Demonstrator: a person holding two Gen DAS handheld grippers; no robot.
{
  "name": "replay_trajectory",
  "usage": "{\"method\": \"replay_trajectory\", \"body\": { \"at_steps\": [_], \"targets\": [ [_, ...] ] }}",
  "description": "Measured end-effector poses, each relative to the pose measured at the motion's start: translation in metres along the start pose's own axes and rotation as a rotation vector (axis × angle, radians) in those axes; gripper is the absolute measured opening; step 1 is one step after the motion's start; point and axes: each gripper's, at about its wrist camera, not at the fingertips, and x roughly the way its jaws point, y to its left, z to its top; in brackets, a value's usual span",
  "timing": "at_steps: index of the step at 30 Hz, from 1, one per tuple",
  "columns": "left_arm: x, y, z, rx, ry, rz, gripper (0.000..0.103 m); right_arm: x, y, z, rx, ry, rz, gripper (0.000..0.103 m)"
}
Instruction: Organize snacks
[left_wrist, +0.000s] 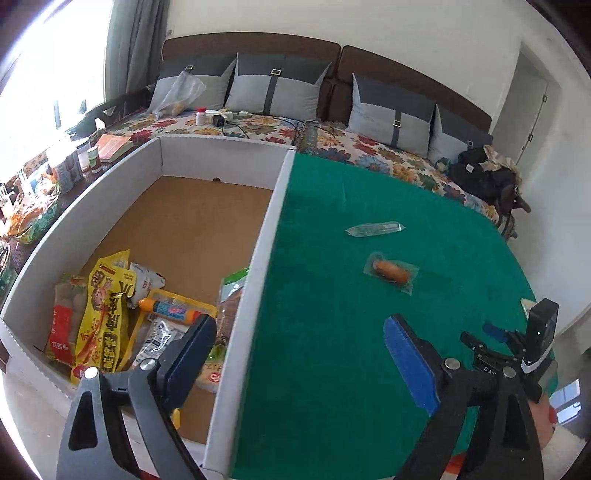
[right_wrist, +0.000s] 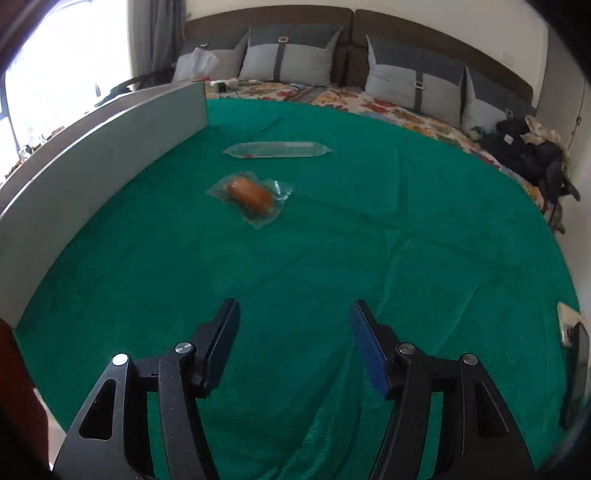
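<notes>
Both tongs gape empty: left gripper (left_wrist: 299, 354) straddles the box wall (left_wrist: 255, 266), right gripper (right_wrist: 293, 343) over green cloth (right_wrist: 406, 258). Beyond, the sausage pack (right_wrist: 249, 195) lies diagonally, the clear packet (right_wrist: 277, 150) crosswise. Only the left view shows boxed snacks (left_wrist: 107, 310).

Green cloth (right_wrist: 332, 258): box (left_wrist: 255, 258), two packets (right_wrist: 249, 197).

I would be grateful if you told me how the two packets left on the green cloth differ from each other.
The sausage packet holds a plump orange-brown sausage in a roughly square clear wrapper; the long clear packet is slim, pale and tapers at both ends. The sausage packet lies nearer the grippers, the long clear packet beyond it. Both lie flat on the green cloth, outside the box, untouched.
</notes>
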Motion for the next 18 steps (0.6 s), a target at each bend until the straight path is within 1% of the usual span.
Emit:
{"method": "replay_trajectory", "body": {
  "at_steps": [1, 2, 4, 5, 7, 8, 10, 11, 14, 16, 18],
  "targets": [
    [0.009, -0.021, -0.003, 0.04, 0.019, -0.024, 0.1, 0.001, -0.018, -0.005, 0.04, 0.007, -0.027, 0.065],
    [0.02, -0.041, -0.008, 0.079, 0.045, -0.046, 0.1, 0.002, -0.033, -0.009, 0.083, 0.013, -0.048, 0.065],
    [0.049, -0.079, -0.022, 0.148, 0.114, -0.079, 0.1, 0.006, -0.056, -0.015, 0.161, 0.025, -0.06, 0.065],
    [0.065, -0.093, -0.03, 0.182, 0.143, -0.088, 0.1, 0.008, -0.064, -0.017, 0.19, 0.03, -0.057, 0.065],
    [0.096, -0.114, -0.042, 0.227, 0.201, -0.067, 0.1, 0.01, -0.069, -0.018, 0.217, 0.038, -0.053, 0.065],
    [0.111, -0.119, -0.045, 0.231, 0.226, -0.055, 0.1, 0.01, -0.07, -0.018, 0.211, 0.036, -0.057, 0.066],
    [0.135, -0.12, -0.047, 0.212, 0.251, -0.037, 0.1, 0.012, -0.065, -0.018, 0.179, 0.033, -0.074, 0.077],
    [0.144, -0.118, -0.046, 0.199, 0.255, -0.023, 0.1, 0.01, -0.064, -0.019, 0.184, 0.029, -0.066, 0.077],
    [0.168, -0.107, -0.046, 0.171, 0.253, 0.04, 0.1, 0.01, -0.063, -0.018, 0.179, 0.037, -0.062, 0.083],
    [0.174, -0.105, -0.047, 0.185, 0.236, 0.091, 0.1, 0.011, -0.064, -0.02, 0.174, 0.042, -0.057, 0.087],
    [0.176, -0.102, -0.045, 0.19, 0.226, 0.082, 0.1, 0.012, -0.064, -0.021, 0.173, 0.043, -0.052, 0.088]
  ]
}}
